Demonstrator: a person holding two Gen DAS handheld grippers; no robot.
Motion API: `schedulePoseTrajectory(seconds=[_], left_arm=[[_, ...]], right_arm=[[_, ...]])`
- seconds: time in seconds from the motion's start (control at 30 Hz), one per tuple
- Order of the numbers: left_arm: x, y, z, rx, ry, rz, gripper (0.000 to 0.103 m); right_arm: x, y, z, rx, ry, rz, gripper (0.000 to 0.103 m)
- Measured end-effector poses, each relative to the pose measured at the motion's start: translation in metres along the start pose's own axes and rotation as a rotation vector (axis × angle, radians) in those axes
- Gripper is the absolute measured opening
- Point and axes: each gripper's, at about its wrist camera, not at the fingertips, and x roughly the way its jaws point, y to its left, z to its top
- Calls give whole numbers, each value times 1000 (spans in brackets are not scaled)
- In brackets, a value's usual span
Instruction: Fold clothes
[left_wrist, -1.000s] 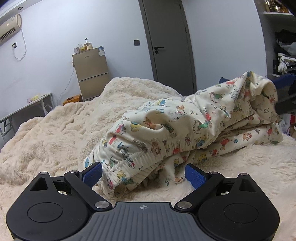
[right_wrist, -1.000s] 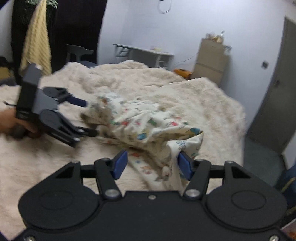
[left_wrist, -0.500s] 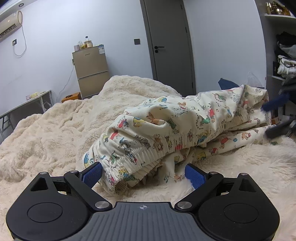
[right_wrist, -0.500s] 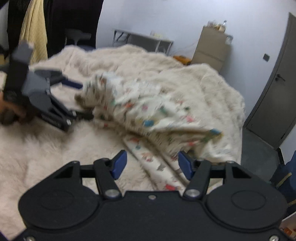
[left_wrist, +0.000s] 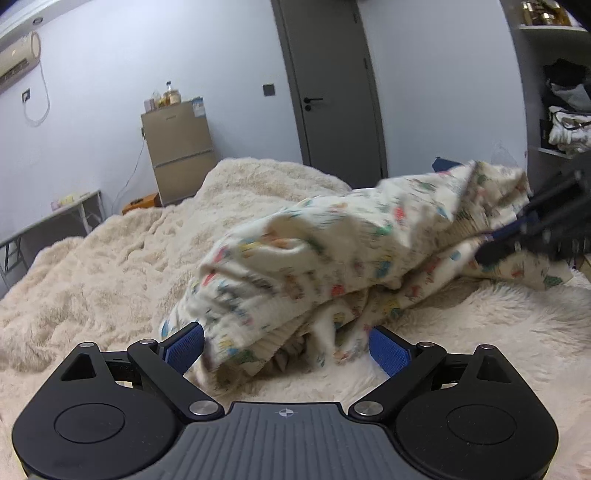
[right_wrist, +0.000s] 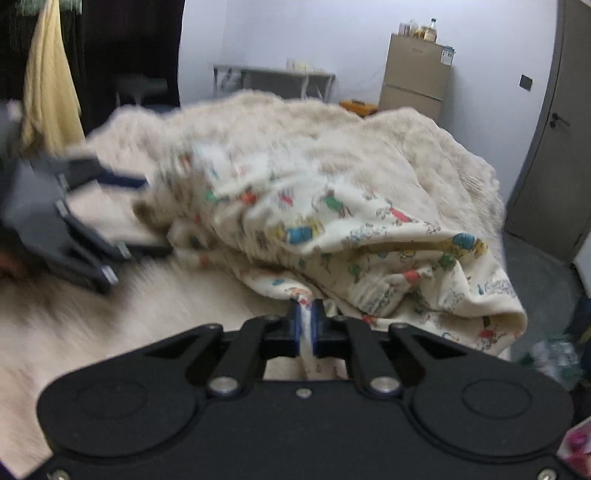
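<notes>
A cream garment with a colourful cartoon print lies bunched on the fluffy cream bedspread. My left gripper is open, its blue pads either side of the garment's near end, not closed on it. It shows in the right wrist view as open too. My right gripper is shut on a fold of the garment at its other end. It shows blurred in the left wrist view at the right.
A beige small fridge stands at the wall beside a grey door. A small table is left of the bed. Shelves with clothes are at the right. A yellow towel hangs by dark curtains.
My right gripper has closed on the garment's edge; it was open before. The garment has shifted and blurred with the pull. My left gripper stays open at the near end.
</notes>
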Motion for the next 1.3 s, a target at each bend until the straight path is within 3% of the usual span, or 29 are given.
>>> schedulePoseTrajectory(seconds=[0.2,0.37,0.43,0.5,0.6,0.63,0.7,0.87,0.97,1.03,1.1,1.17,1.23,1.3], left_arm=[[-16,-12,5,90,-59,-49,95],[-37,-20,3,141,-155,-180,96],[-43,-22,2,150,-186,-238,97],[-41,-26,1,163,-174,-246,97],[-35,-33,-1,193,-132,-256,97],[-32,-36,-2,207,-115,-259,97],[-28,-44,-5,245,-83,-262,97],[-13,-46,-10,281,-38,-275,97],[-7,-48,-8,286,-29,-292,94],[-6,-52,-7,312,-47,-296,79],[-7,-61,-7,364,-82,-290,51],[-5,-73,-11,425,-90,-282,37],[-1,-83,-14,472,-84,-278,32],[3,-87,-18,492,-86,-258,17]], right_arm=[[-30,-6,29,144,-121,173,2],[-71,-9,60,248,-265,462,0],[-91,1,71,177,-312,407,0],[-102,9,77,98,-322,322,0],[-92,4,71,48,-246,250,20],[-84,1,66,41,-214,223,37],[-70,-4,56,17,-163,167,47],[-24,-23,22,-39,8,35,51],[-7,-27,11,-16,34,73,59],[2,-22,13,-14,19,99,61],[7,-17,16,-34,14,100,64],[21,-6,27,-88,30,96,66],[35,4,32,-144,49,83,71],[50,15,39,-184,72,61,67]])
